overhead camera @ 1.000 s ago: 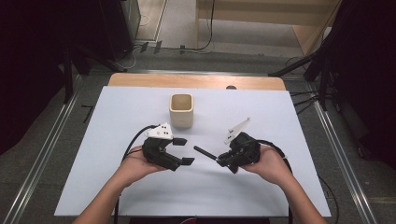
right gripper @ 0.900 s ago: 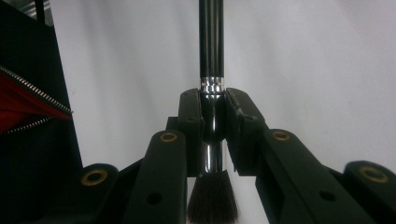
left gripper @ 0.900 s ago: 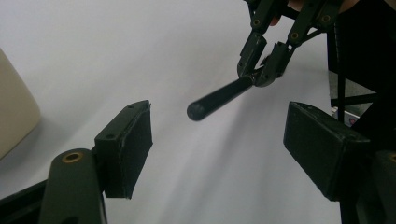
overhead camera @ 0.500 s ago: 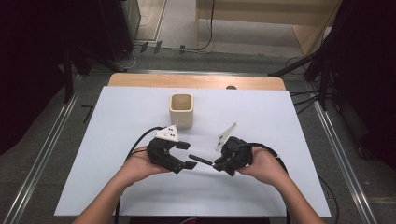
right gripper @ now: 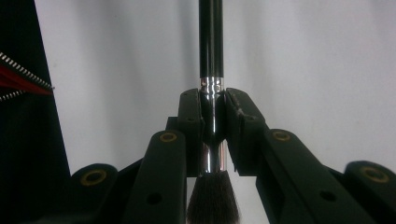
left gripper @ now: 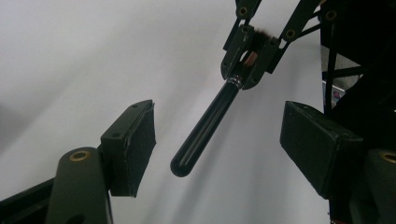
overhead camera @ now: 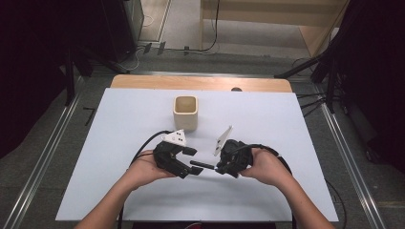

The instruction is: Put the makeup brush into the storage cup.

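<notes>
A black-handled makeup brush [overhead camera: 202, 165] with a silver ferrule and dark bristles [right gripper: 212, 200] lies level above the white table [overhead camera: 286, 124]. My right gripper [overhead camera: 220, 168] is shut on the ferrule [right gripper: 211, 116], and the handle [right gripper: 211, 37] points away from it toward my left gripper [overhead camera: 190, 162]. In the left gripper view the handle's rounded end [left gripper: 184, 165] hangs between my left gripper's [left gripper: 219, 149] pads [left gripper: 140, 140] without touching either. Those jaws stand wide and have just been closing a little around the handle.
A square beige cup [overhead camera: 185, 112] stands upright beyond the two grippers, near the table's middle. A wooden strip [overhead camera: 200, 82] runs along the far edge. Cables trail from both grippers. Dark floor and stands surround the table.
My right hand has carried the brush leftward, so the handle's end now lies between the left gripper's jaws. The two grippers have drawn close together.
</notes>
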`<state>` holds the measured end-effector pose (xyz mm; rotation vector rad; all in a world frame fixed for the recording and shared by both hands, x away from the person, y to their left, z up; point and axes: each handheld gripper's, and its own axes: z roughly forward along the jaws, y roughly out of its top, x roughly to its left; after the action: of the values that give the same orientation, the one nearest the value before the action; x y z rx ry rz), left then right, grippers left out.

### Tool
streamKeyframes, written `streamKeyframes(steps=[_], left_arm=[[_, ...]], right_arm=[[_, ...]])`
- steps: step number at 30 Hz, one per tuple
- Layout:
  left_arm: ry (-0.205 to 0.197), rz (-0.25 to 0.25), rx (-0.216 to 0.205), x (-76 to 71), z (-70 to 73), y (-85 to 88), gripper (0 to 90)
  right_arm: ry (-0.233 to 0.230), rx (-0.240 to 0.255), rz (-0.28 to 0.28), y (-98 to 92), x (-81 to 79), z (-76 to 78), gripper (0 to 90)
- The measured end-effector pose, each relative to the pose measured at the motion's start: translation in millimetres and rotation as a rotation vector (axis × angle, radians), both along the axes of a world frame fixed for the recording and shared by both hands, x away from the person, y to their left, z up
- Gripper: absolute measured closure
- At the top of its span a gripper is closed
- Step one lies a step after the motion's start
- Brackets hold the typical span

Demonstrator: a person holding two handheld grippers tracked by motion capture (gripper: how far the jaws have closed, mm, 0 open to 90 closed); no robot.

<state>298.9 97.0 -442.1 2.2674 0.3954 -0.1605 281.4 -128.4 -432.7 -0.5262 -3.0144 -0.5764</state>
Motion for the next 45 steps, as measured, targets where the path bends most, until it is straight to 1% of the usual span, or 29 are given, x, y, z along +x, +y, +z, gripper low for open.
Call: streamKeyframes(steps=[2,5,7,8,9,11,12,14,16,17,18,21,22,23,25,29,30,31,33,35,36,38,40,43,44,45], left_arm=[[0.007,-0.003,0.011,0.2,-1.7,-1.6,27.2],[0.018,-0.005,0.009,-0.6,-3.2,-4.2,27.5],[0.026,-0.019,0.011,-0.2,-4.0,-5.2,27.8],[0.028,-0.024,0.013,0.1,-4.4,-5.5,28.5],[0.034,-0.029,0.015,0.3,-5.0,-5.9,28.9],[0.055,-0.036,0.014,1.5,-6.5,-6.9,29.1],[0.057,-0.033,0.014,1.9,-7.2,-7.6,29.0],[0.075,-0.037,0.019,2.9,-8.6,-9.2,29.1],[0.081,-0.047,0.029,3.8,-10.6,-10.9,29.9],[0.088,-0.049,0.027,3.8,-11.6,-11.7,30.3],[0.092,-0.051,0.028,4.1,-12.5,-12.6,30.6],[0.086,-0.077,0.028,4.5,-14.8,-14.1,30.8],[0.092,-0.08,0.031,4.3,-15.2,-14.6,31.1],[0.1,-0.082,0.033,3.9,-15.7,-15.3,31.5],[0.105,-0.086,0.038,4.3,-16.4,-15.9,32.3],[0.132,-0.092,0.041,5.0,-18.1,-16.7,37.3],[0.137,-0.096,0.045,5.3,-18.2,-16.6,38.3],[0.144,-0.095,0.044,5.0,-18.7,-16.9,39.5],[0.15,-0.101,0.048,5.0,-19.1,-17.1,41.3],[0.154,-0.109,0.053,4.6,-19.2,-17.4,44.0],[0.16,-0.112,0.056,4.3,-19.5,-17.7,45.4],[0.174,-0.121,0.062,4.4,-19.6,-18.1,46.8],[0.177,-0.125,0.061,4.0,-19.4,-18.2,49.7],[0.197,-0.129,0.065,3.2,-19.7,-18.5,54.9],[0.208,-0.132,0.075,3.3,-19.5,-18.7,57.8],[0.212,-0.129,0.08,2.8,-19.4,-18.9,59.8]], right_arm=[[-0.01,-0.02,0.025,3.3,1.7,2.2,78.8],[-0.006,-0.035,0.061,9.4,3.6,6.2,78.9],[-0.004,-0.046,0.084,13.2,4.0,9.0,78.9],[0.0,-0.051,0.087,15.3,4.2,10.7,78.9],[-0.005,-0.054,0.096,16.2,4.7,11.2,78.8],[0.007,-0.059,0.103,18.1,5.0,12.7,78.9],[0.005,-0.057,0.116,18.8,5.8,12.8,78.9],[0.002,-0.069,0.129,20.1,6.3,13.0,78.9],[0.008,-0.077,0.122,20.9,6.1,12.9,78.9],[0.003,-0.073,0.132,21.3,7.0,12.1,78.8],[0.011,-0.081,0.132,21.5,6.8,12.3,78.8],[0.011,-0.076,0.155,22.3,6.8,11.5,78.8],[0.015,-0.074,0.158,22.4,6.2,11.9,78.7],[0.005,-0.072,0.166,22.7,5.9,12.3,78.8],[0.006,-0.07,0.174,23.7,5.5,12.9,78.8],[0.008,-0.074,0.19,25.0,5.0,13.8,78.8],[0.017,-0.074,0.188,25.1,4.4,13.9,78.7],[0.016,-0.076,0.186,25.1,3.7,14.0,78.8],[0.011,-0.065,0.205,25.2,3.7,13.4,78.8],[0.011,-0.061,0.205,25.3,2.8,13.5,78.8],[0.017,-0.063,0.2,25.3,2.0,13.8,78.8],[0.014,-0.055,0.208,25.3,2.4,14.0,78.8],[0.016,-0.048,0.213,25.3,2.4,14.2,78.8],[0.014,-0.042,0.217,24.8,2.4,14.7,78.8],[0.012,-0.035,0.226,24.4,2.5,14.4,78.8],[0.013,-0.04,0.225,24.1,2.1,15.0,78.8]])
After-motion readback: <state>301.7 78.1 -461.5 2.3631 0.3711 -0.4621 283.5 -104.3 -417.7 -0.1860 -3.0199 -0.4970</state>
